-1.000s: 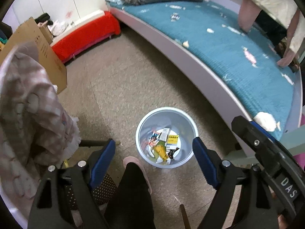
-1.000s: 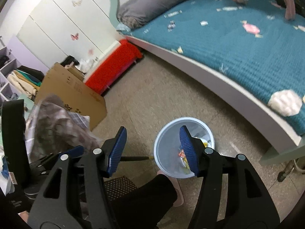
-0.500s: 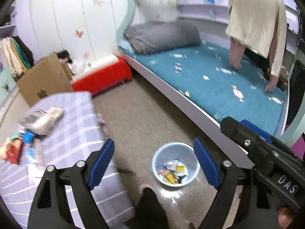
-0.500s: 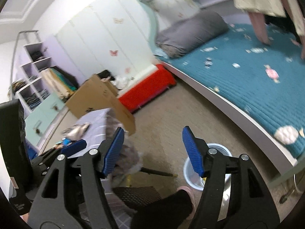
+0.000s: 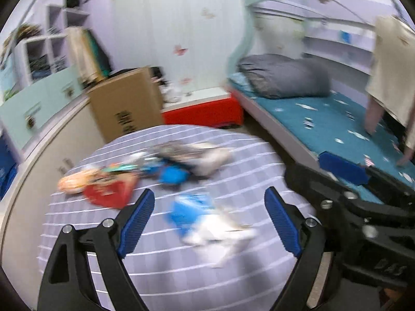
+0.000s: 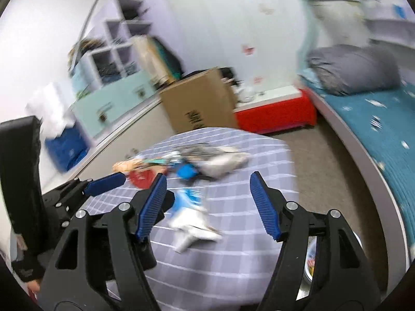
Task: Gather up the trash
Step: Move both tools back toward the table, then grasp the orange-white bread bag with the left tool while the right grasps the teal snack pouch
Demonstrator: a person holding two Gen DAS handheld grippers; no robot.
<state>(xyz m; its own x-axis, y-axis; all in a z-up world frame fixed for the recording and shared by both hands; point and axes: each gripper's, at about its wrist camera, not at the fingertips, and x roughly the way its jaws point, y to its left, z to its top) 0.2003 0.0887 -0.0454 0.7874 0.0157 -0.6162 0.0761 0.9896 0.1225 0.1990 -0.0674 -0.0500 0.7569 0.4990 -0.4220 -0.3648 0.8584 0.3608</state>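
Swinging up from the bin on the floor, both empty claws now face the trash [image 5: 207, 215] scattered on the checked tabletop [image 5: 233, 272], the nearest wrapper at twelve o'clock; left claw [image 5: 208, 223] gapes wide, right claw [image 6: 207, 204] is opening: another pickup seems due.

The right gripper [image 6: 207, 202], jaws opening and empty, hovers above blurred wrappers [image 6: 192, 217] on the checked tablecloth [image 6: 233, 259].

Left hand-held gripper [image 5: 208, 207]: black plastic frame, ribbed blue finger pads [image 5: 136, 219], silver screws at the pivots. Right hand-held gripper [image 6: 207, 202]: same build, faint embossed lettering on its body. Black sleeve [image 6: 22, 181] at the left wrist.
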